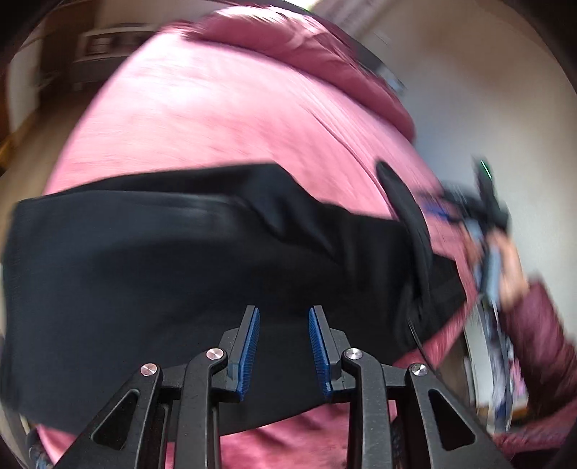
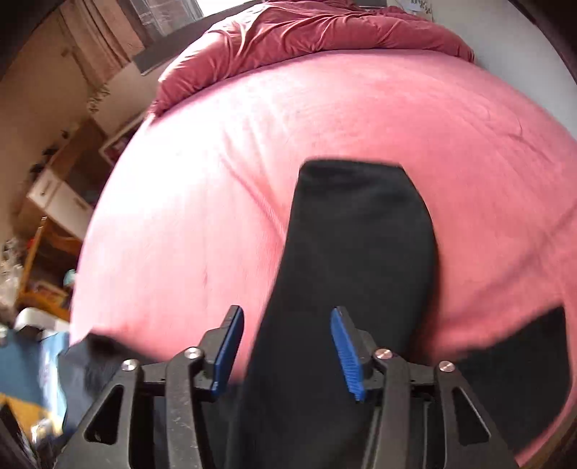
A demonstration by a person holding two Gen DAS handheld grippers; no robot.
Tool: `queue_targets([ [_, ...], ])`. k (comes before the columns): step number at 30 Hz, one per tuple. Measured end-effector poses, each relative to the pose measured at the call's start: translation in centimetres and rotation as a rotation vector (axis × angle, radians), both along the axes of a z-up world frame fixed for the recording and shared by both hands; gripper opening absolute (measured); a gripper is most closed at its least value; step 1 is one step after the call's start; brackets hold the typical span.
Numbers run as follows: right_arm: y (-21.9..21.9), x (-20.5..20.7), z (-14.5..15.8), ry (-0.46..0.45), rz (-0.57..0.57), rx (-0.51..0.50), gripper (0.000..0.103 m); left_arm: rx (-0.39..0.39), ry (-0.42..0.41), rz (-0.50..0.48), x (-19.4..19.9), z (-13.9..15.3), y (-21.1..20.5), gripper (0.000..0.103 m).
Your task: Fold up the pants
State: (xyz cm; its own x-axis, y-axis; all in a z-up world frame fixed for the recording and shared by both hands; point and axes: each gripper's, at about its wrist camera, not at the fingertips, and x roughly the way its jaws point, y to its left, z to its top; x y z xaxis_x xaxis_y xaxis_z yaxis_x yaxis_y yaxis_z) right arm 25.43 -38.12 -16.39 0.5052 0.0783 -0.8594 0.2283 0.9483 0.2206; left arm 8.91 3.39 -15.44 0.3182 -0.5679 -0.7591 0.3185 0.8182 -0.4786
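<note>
- Your black pants (image 1: pixel 202 274) lie flat on the pink bed (image 1: pixel 216 119), and both views are smeared by motion blur
- In the left wrist view the pants' long axis runs across the picture, from a straight hemmed edge at the far left to a bunched, narrower end at the right, just in front of your other hand
- A loose black strip rises from that right end and curls up over the pink cover
- Your left gripper (image 1: pixel 284 346) hovers over the near edge of the pants; its blue-padded fingers (image 1: pixel 249 350) stand a little apart with only a narrow gap, and nothing is pinched between them
- At the right edge of that view you can see your right hand (image 1: pixel 512 267) in a dark red sleeve (image 1: pixel 541 339), holding the other gripper beside the bed
- In the right wrist view the pants (image 2: pixel 360 259) show as one long band whose axis points away from you, up the picture, ending in a squared-off edge well short of the rumpled red duvet (image 2: pixel 306 32) at the head of the bed
- Your right gripper (image 2: pixel 286 348) sits above the near part of that band; its fingers (image 2: pixel 346 346) are about half open, the cloth lies below the gap, and the pads press on nothing
- More black cloth shows at the lower right of that view, partly hidden by a pink fold
- Cluttered furniture stands beyond the bed's left side
</note>
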Motion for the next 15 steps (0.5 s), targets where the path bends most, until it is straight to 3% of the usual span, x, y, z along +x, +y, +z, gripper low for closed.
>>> queue_targets([
  [4,0.2,6.2,-2.0,0.093,-0.026,-0.087,0.057,0.024,0.041,-0.062,-0.4,-1.1,-2.2,0.029],
  [7,0.0,8.8,-3.8,0.186,-0.045,-0.195,0.057,0.039,0.074,-0.075,-0.6,-1.9,-2.8,0.029],
  [10,-0.1,9.7,-5.2,0.242,-0.03,-0.241,0.056,0.036,0.084,-0.079,-1.1,-2.1,-2.7,0.029],
  [12,0.2,9.6,-4.8,0.232,0.007,-0.251,0.033,0.042,0.086,-0.077,-0.9,-2.4,-3.0,0.029],
  [13,0.2,9.4,-4.5,0.224,0.021,-0.243,0.011,0.036,0.089,-0.079,-1.0,-2.4,-2.9,0.029],
  [15,-0.5,8.5,-3.5,0.194,0.01,-0.226,0.006,0.04,0.088,-0.083,-1.0,-2.4,-3.3,0.029],
])
